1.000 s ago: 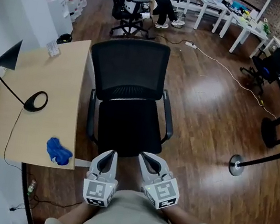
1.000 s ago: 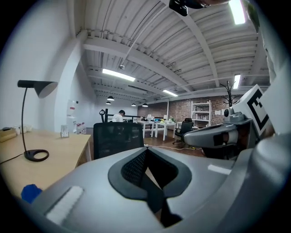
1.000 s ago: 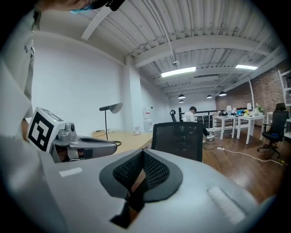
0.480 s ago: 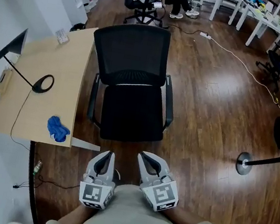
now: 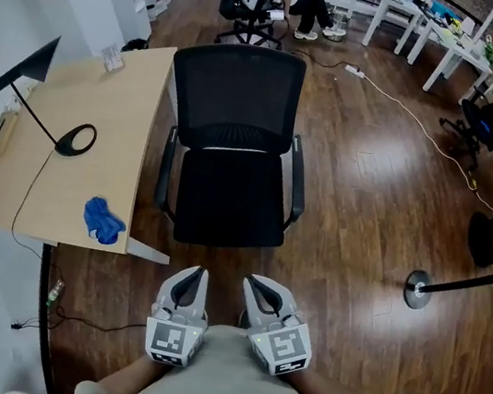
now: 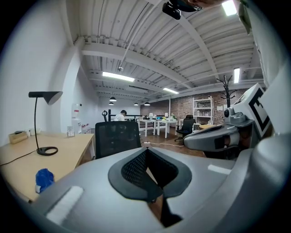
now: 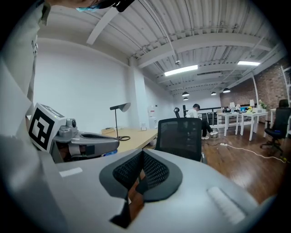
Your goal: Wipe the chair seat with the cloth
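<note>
Farther from the black mesh office chair (image 5: 231,203) now, your left tool (image 5: 197,273) and right tool (image 5: 253,283) are closed, empty; the crumpled blue cloth (image 5: 102,220) lies on the pale wooden worktop (image 5: 71,181), frame left.

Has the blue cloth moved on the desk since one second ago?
No. The blue cloth lies by the same near corner of the desk as before; only the head view itself shifted.

Surface (image 5: 102,111) on your left: pale wood. Blue cloth (image 5: 102,220) lies at its near edge; lamp (image 5: 61,147) base sits mid-surface.
</note>
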Tool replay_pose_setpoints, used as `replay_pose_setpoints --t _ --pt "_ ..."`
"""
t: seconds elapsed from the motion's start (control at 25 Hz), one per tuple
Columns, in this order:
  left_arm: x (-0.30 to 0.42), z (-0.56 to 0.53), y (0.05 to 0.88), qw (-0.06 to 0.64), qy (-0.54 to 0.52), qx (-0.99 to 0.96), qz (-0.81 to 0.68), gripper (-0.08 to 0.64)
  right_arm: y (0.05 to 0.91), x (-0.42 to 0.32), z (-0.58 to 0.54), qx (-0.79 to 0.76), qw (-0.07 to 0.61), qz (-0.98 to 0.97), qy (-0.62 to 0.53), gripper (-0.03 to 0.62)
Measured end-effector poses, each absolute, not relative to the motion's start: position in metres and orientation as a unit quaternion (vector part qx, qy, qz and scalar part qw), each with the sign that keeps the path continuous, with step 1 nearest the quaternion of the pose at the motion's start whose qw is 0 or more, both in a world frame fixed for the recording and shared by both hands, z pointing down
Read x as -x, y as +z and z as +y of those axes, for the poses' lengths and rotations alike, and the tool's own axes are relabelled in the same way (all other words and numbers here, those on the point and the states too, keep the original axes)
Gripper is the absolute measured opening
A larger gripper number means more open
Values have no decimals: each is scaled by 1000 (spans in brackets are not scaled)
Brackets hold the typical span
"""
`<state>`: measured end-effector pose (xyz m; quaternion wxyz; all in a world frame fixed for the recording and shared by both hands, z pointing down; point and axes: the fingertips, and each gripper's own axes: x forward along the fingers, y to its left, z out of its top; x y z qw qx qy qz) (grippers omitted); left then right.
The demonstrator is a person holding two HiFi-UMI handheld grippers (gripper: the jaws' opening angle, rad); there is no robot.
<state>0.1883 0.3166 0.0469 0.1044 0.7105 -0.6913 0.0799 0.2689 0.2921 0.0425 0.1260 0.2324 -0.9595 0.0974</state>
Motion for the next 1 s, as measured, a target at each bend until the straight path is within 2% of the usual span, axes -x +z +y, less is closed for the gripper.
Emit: replay_pose_setpoints --t 1.0 --pt "-172 328 47 99 86 -731 -669 3 39 -254 303 -253 124 -955 95 2"
